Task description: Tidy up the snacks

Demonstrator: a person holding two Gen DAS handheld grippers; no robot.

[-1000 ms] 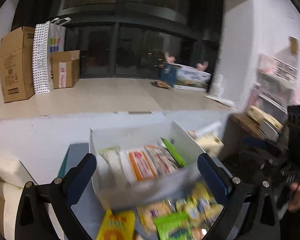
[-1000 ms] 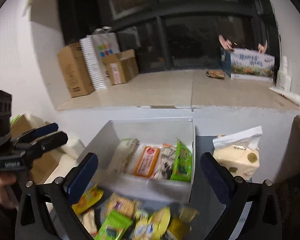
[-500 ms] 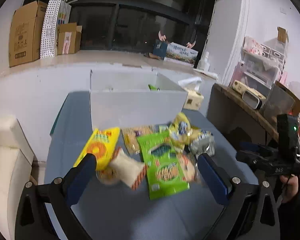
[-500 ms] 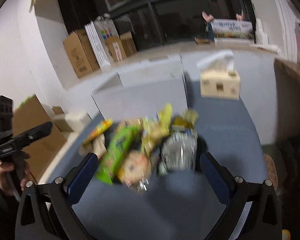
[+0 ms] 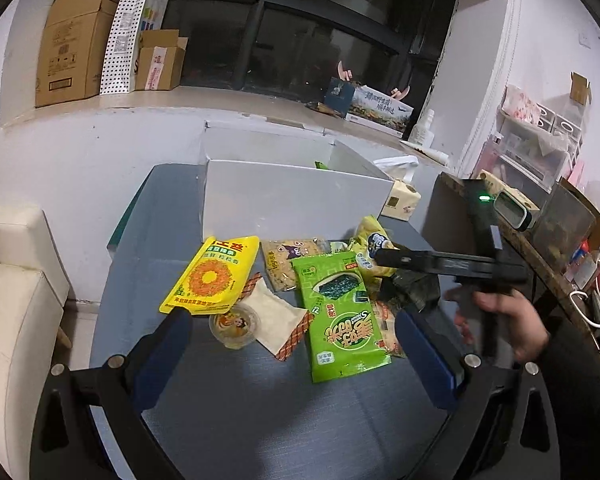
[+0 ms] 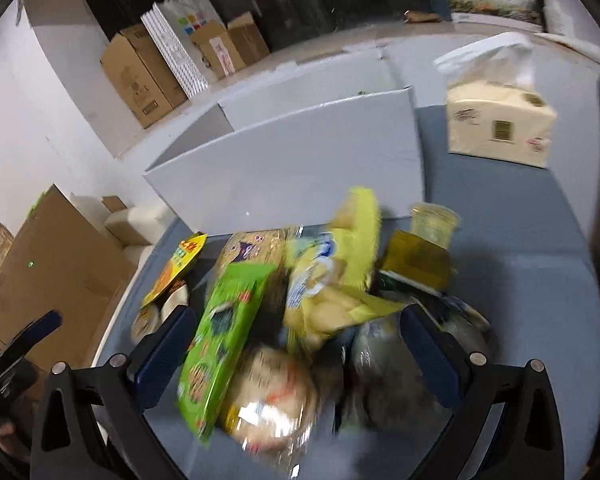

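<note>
Green seaweed pack [image 5: 342,316] overlaps the snack pile near the white box [image 5: 296,200]; both hand-held grippers, left [image 5: 300,354] and right [image 6: 300,354], gape wide, so 2 packets could snag together.

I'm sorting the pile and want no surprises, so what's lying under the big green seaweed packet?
Under the green seaweed packet: at its top edge a cartoon-print cracker bag, along its right side a round rice cracker pack. Whatever lies beneath its middle is covered and cannot be seen.

Indoor light was dim and even, the windows [image 5: 300,40] black. The left wrist view was sharp; the right wrist view was motion-blurred across the snack pile [image 6: 300,320]. Fisheye bending curved both frames' edges.
</note>
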